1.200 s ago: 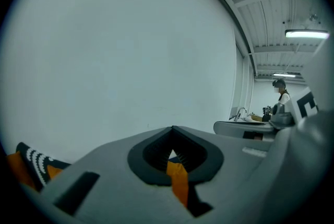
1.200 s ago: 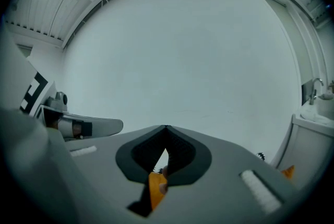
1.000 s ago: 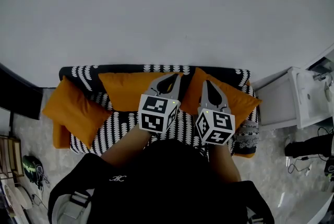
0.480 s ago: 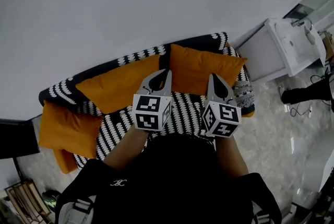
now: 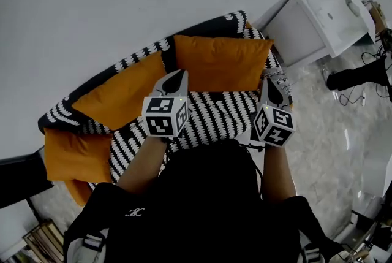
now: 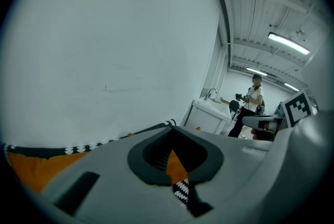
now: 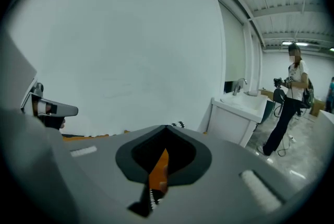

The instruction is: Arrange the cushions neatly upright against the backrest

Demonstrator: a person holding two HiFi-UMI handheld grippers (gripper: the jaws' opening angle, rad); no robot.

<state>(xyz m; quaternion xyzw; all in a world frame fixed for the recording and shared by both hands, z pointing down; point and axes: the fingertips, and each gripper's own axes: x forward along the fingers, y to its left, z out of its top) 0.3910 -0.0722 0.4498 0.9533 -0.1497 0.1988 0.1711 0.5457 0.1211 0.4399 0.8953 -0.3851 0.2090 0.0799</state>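
The black-and-white patterned sofa [image 5: 214,118] holds three orange cushions. One cushion [image 5: 220,62] leans upright against the backrest at the right. A second cushion [image 5: 125,95] leans on the backrest left of it. The third cushion [image 5: 70,154] lies over the left armrest. My left gripper [image 5: 176,76] is shut and empty, its tip over the seat between the two backrest cushions. My right gripper [image 5: 267,83] is shut and empty above the sofa's right end. Orange fabric shows through the left gripper's [image 6: 172,131] closed jaws and the right gripper's [image 7: 167,129] closed jaws.
A white wall rises behind the sofa. A white sink cabinet [image 5: 318,16] stands just right of it, with black gear and cables [image 5: 361,75] on the pale floor. A person [image 7: 292,87] stands far off beside that cabinet. A dark object [image 5: 18,176] sits at the left.
The head view has swung round, so the sofa now lies slanted. The grippers have spread apart, the right one shifting toward the sofa's right end. The cushions have not moved.
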